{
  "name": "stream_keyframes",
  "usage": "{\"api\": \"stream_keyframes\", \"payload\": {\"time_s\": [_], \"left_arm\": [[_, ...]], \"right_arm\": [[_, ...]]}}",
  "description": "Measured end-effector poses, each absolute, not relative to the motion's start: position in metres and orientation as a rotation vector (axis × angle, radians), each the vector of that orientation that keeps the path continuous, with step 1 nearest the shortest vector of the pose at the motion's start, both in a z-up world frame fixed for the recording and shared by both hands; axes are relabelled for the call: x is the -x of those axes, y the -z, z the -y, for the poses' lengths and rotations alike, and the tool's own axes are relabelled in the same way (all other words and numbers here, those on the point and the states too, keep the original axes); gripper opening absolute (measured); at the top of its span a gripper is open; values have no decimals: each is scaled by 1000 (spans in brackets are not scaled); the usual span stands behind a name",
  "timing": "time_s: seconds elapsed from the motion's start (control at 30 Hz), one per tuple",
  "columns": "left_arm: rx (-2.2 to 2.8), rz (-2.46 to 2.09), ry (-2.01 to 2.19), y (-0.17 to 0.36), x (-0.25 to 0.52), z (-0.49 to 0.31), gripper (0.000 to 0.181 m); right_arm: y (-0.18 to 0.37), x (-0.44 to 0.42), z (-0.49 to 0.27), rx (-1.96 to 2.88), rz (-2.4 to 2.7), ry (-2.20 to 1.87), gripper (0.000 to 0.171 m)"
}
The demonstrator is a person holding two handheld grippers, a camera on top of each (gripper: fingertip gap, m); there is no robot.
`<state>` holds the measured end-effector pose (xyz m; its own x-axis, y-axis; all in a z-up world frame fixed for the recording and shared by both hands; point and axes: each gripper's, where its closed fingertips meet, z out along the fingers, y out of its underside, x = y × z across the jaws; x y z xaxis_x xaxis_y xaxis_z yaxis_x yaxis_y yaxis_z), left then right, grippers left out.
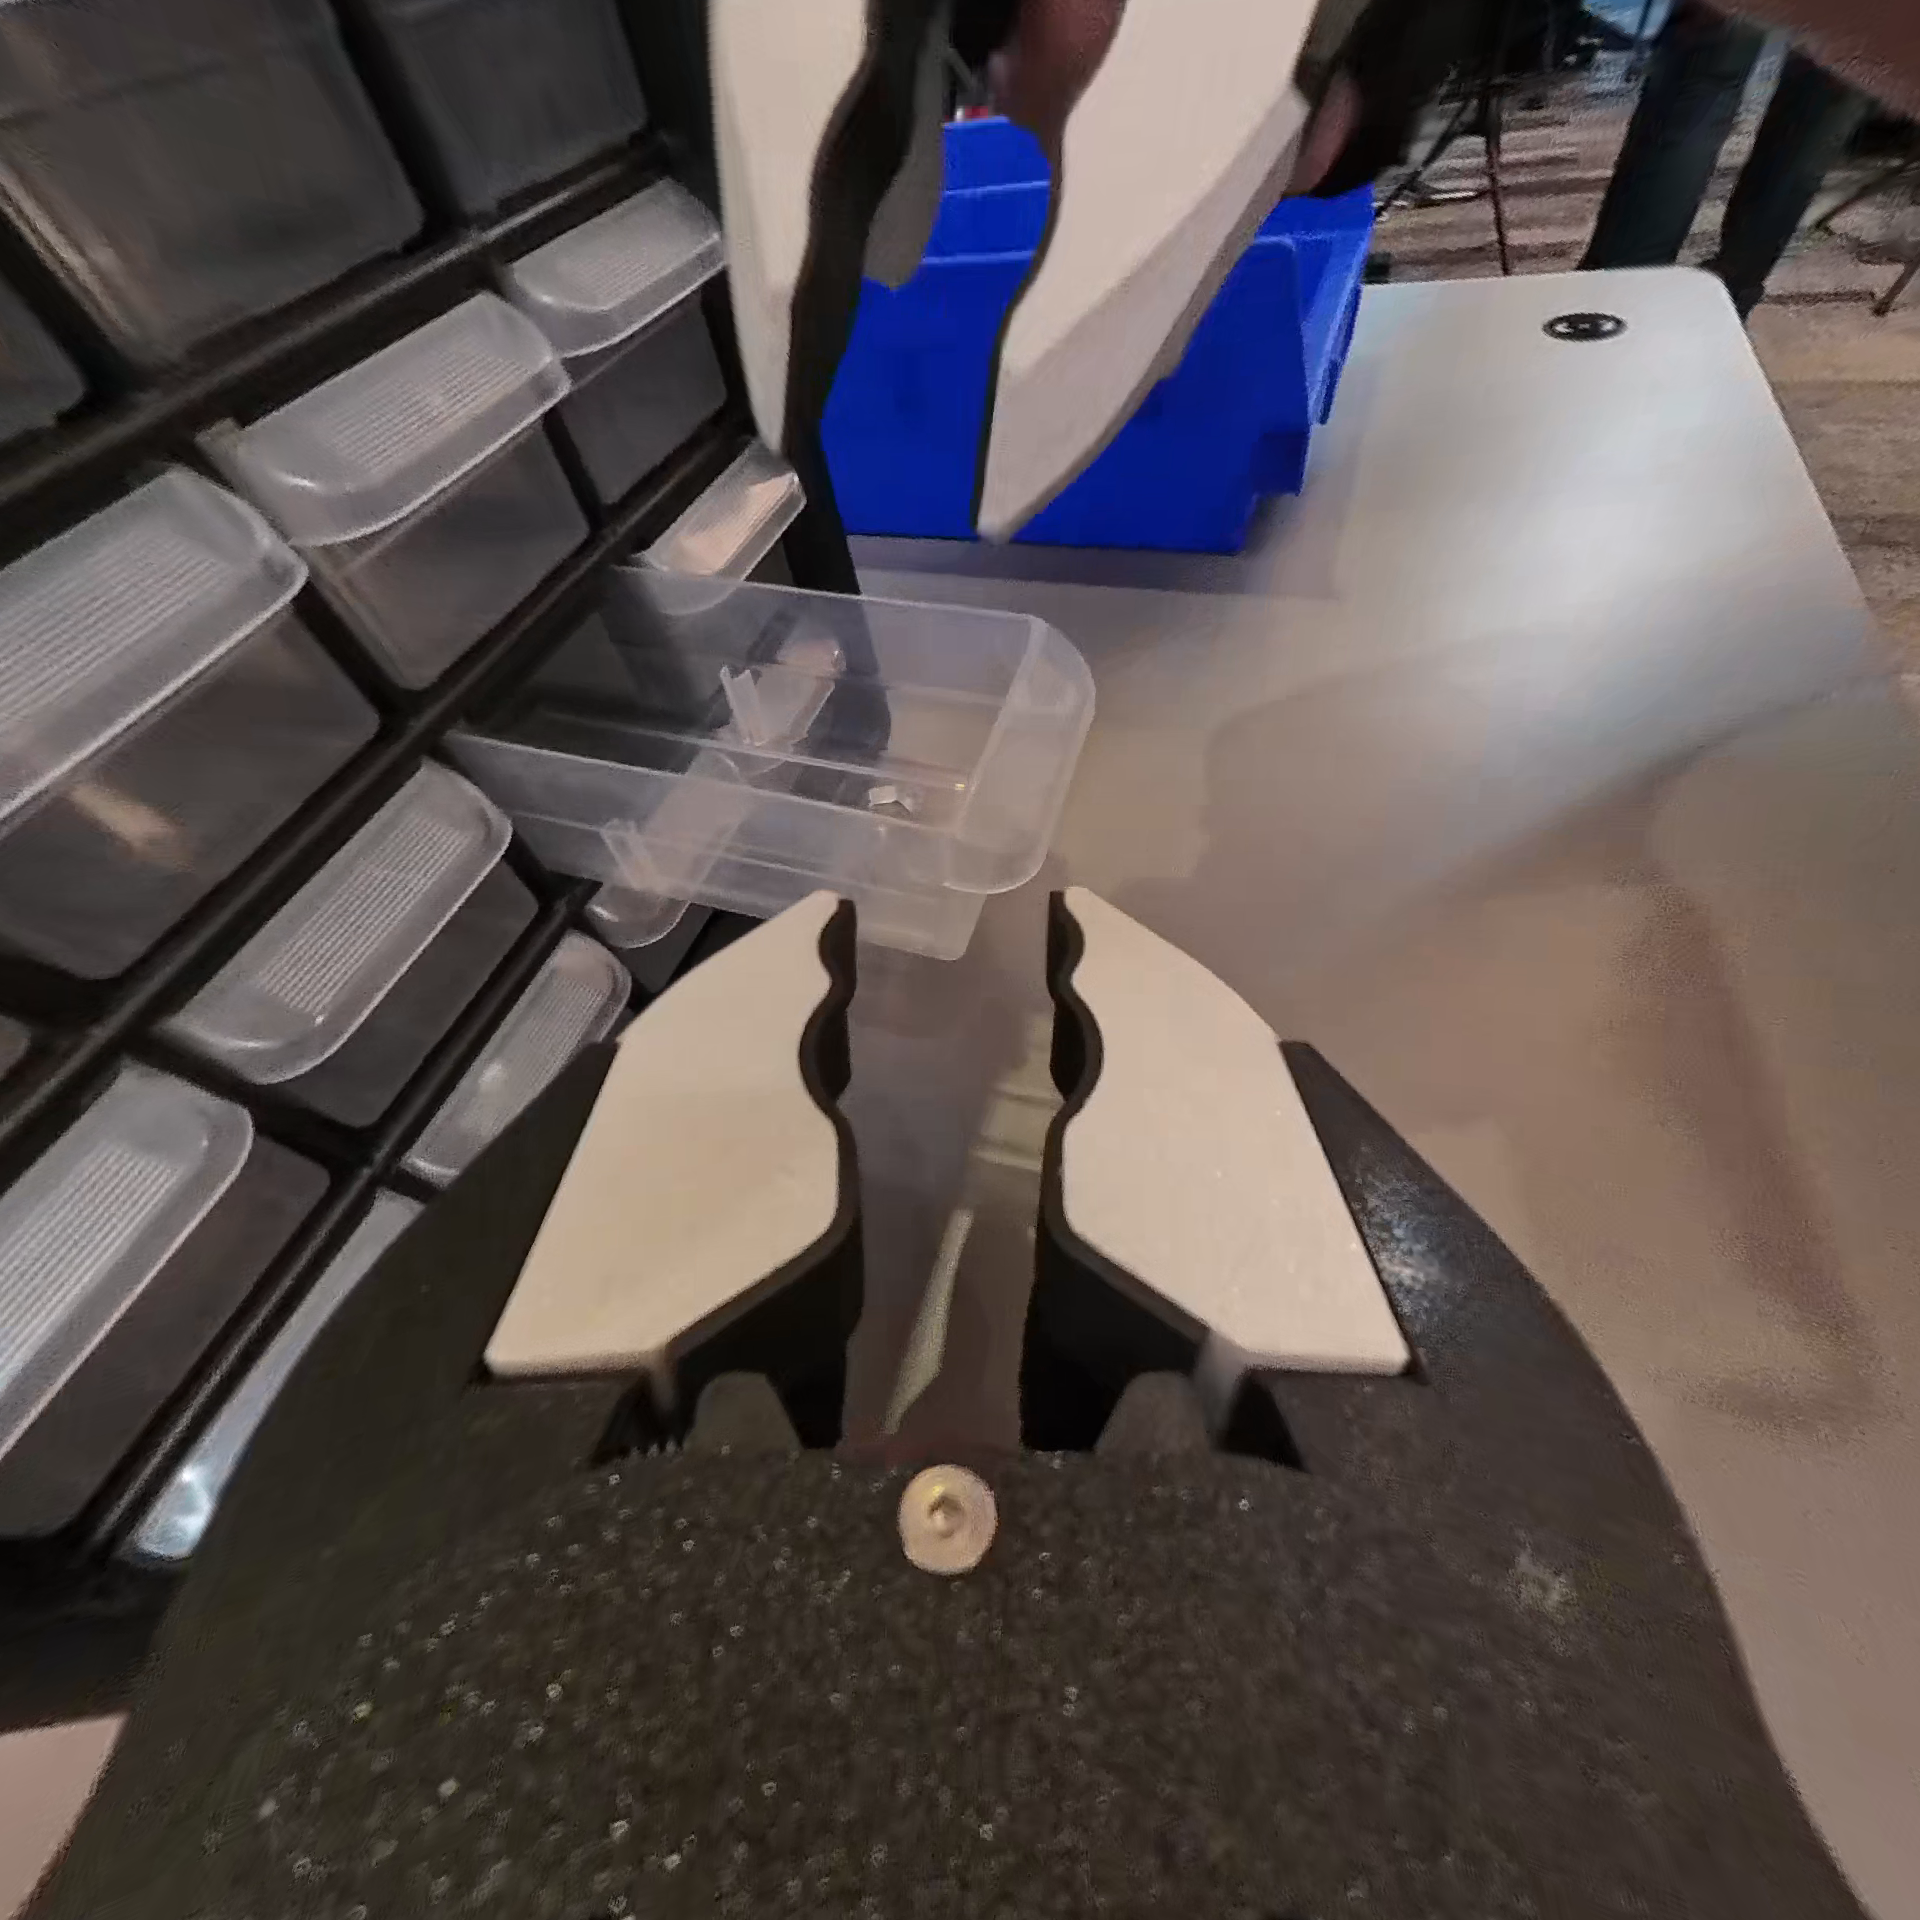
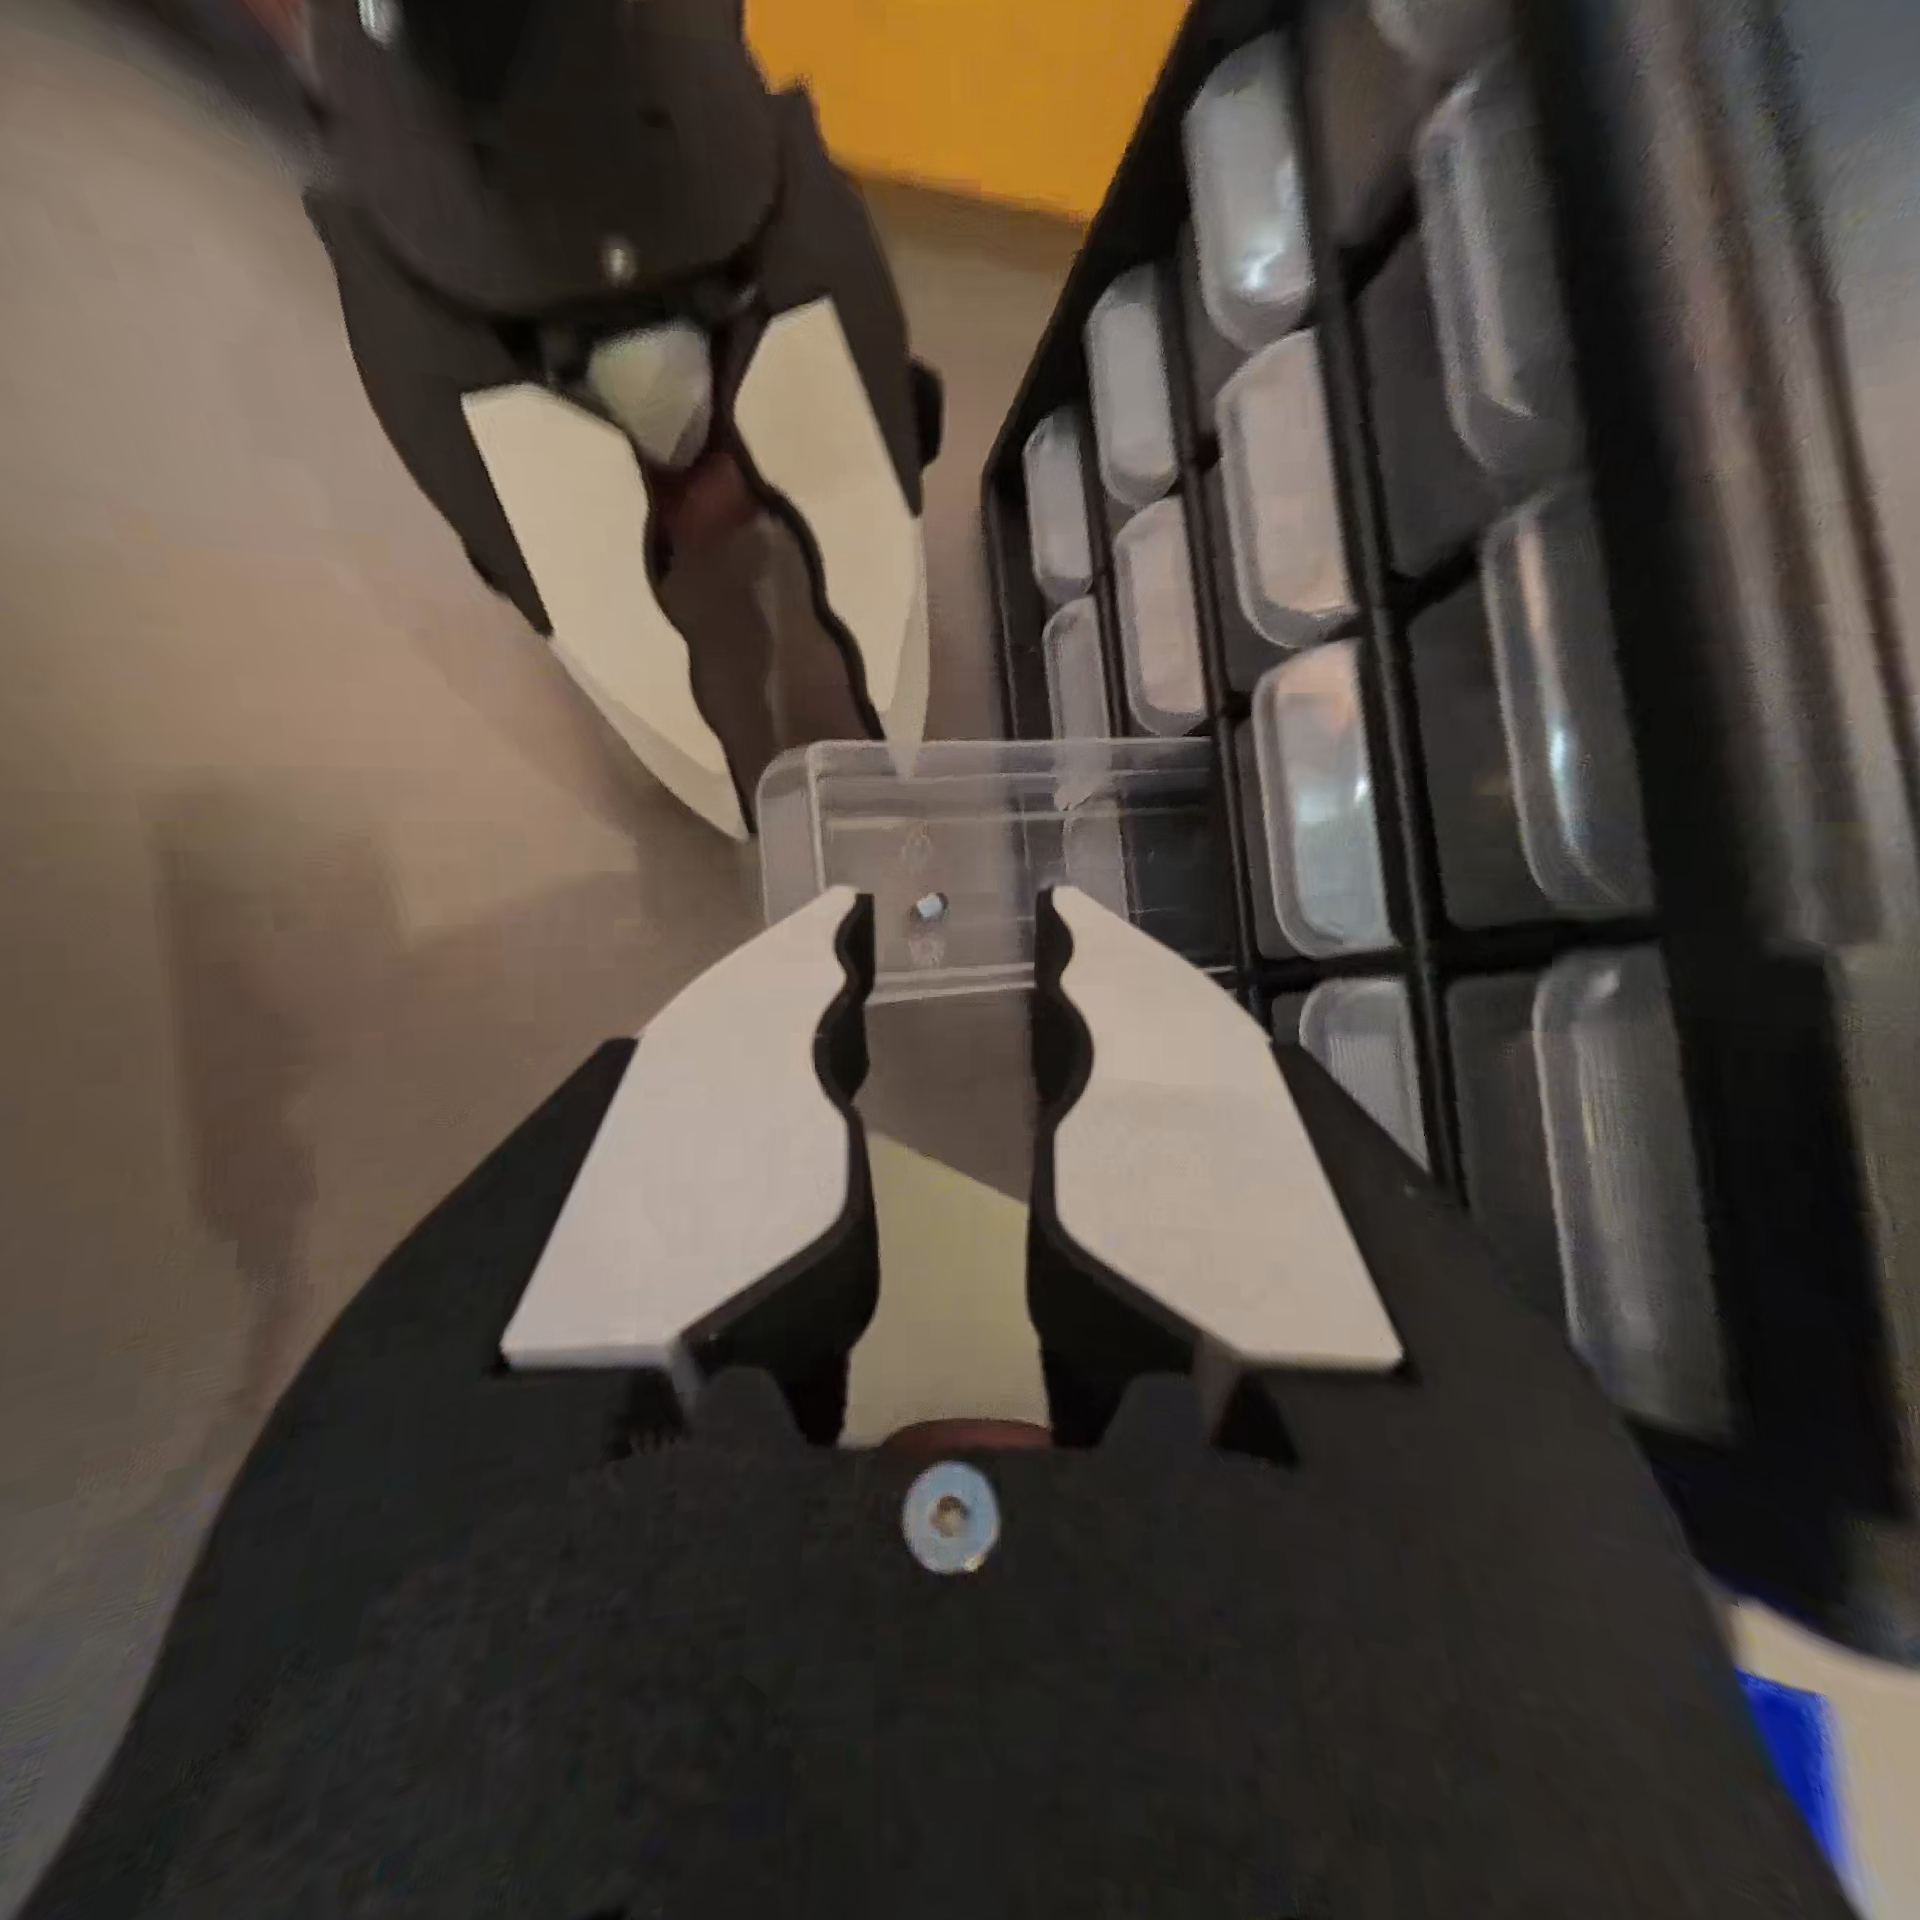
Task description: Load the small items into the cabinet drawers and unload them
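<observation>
A black cabinet (image 1: 343, 582) with several clear drawers stands on the left; in the right wrist view the cabinet (image 2: 1382, 623) is on the right. One clear drawer (image 1: 997, 717) is pulled out over the table. A small metal item (image 1: 896, 798) lies on its floor and also shows in the right wrist view (image 2: 925, 909). My right gripper (image 2: 948, 914) is open and points down over the drawer (image 2: 800, 821), its fingers astride the item. My left gripper (image 1: 951, 920) is open and empty, its tips close beside the drawer's front end.
A blue bin (image 1: 1164, 436) stands behind the cabinet's end on the grey table (image 1: 1507, 727). A yellow object (image 2: 966, 83) lies beyond the left gripper (image 2: 816, 795). A person's legs (image 1: 1704, 135) stand past the table's far edge. Left tips to right tips: about 6 cm. From the right gripper's tips to the cabinet (image 2: 1382, 623) is close to 7 cm. It turns up in the left wrist view (image 1: 164, 415) as well.
</observation>
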<state>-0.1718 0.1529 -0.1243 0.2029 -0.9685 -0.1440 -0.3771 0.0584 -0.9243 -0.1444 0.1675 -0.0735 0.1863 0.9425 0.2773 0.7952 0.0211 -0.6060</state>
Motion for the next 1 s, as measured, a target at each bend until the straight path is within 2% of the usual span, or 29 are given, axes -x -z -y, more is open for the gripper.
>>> {"api": "stream_keyframes", "payload": {"time_s": [0.37,0.77,0.9,1.0], "left_arm": [[1479,-1328,852,127,176,-152,35],[1492,-1397,847,130,184,-140,36],[1534,-1400,824,135,185,-144,39],[1603,-1403,867,139,185,-143,41]], "right_arm": [[105,152,-174,1760,2234,17,26],[122,149,-176,1775,2331,73,14],[123,148,-171,1722,2401,87,22],[122,146,-168,1634,2483,112,20]]}}
